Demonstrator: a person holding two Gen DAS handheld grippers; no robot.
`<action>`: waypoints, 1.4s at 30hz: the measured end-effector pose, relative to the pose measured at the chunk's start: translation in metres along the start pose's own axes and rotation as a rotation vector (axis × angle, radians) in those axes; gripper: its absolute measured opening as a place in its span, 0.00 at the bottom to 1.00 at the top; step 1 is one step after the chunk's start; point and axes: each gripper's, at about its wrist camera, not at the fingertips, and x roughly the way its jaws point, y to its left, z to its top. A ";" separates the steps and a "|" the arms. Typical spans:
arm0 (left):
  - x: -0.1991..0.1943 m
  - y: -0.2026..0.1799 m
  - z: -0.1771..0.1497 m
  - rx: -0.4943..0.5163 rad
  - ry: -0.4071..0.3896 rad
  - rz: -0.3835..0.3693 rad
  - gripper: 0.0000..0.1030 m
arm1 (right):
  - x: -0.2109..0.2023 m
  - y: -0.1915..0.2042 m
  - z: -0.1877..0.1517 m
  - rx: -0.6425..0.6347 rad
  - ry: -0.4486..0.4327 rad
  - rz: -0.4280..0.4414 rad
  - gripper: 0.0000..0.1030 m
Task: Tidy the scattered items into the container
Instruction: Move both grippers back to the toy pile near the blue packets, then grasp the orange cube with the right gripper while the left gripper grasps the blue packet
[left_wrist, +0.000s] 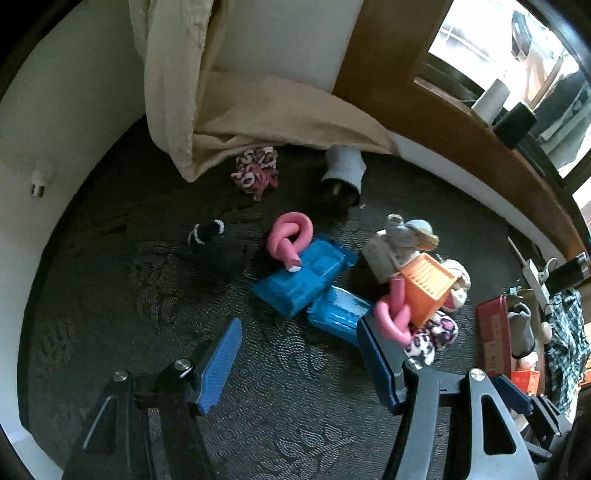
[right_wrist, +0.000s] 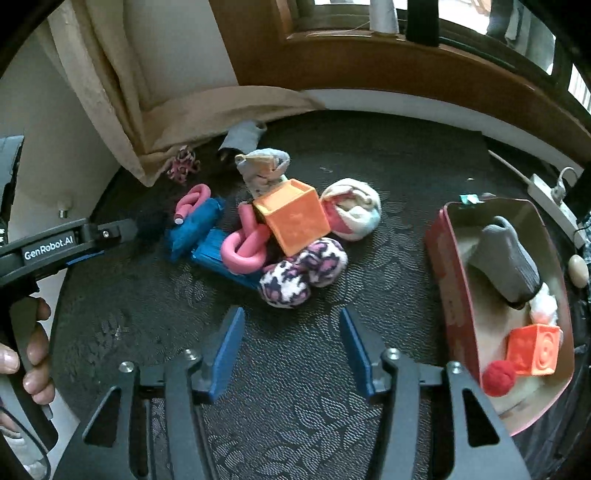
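Note:
Scattered items lie on a dark patterned cloth: an orange cube (right_wrist: 295, 218), two blue packets (left_wrist: 304, 275), pink foam curlers (left_wrist: 290, 238) (right_wrist: 245, 245), a leopard-print sock ball (right_wrist: 303, 273), a white-pink sock ball (right_wrist: 352, 208) and a grey bundle (right_wrist: 264, 168). A red container (right_wrist: 448, 291) at the right holds a grey sock (right_wrist: 508, 262), an orange cube (right_wrist: 533, 349) and a red ball (right_wrist: 498, 376). My left gripper (left_wrist: 299, 360) is open and empty, just short of the blue packets. My right gripper (right_wrist: 291, 350) is open and empty, below the leopard sock ball.
A beige curtain (left_wrist: 229, 122) hangs at the back with a leopard sock (left_wrist: 256, 171) and a grey sock (left_wrist: 343, 173) at its hem. A black sock (left_wrist: 212, 240) lies left of the pile. A wooden window sill (right_wrist: 406, 70), a power strip (right_wrist: 554, 201) and an egg-shaped thing (right_wrist: 578, 271) are at the right.

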 end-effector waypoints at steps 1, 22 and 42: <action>0.003 0.001 0.001 0.002 0.005 0.000 0.64 | 0.002 0.001 0.001 -0.001 0.002 -0.001 0.59; 0.089 0.001 0.025 0.116 0.136 -0.033 0.64 | 0.037 -0.013 0.025 0.058 0.051 -0.053 0.60; 0.116 0.002 0.035 0.263 0.132 -0.171 0.65 | 0.060 -0.007 0.043 0.065 0.072 -0.059 0.60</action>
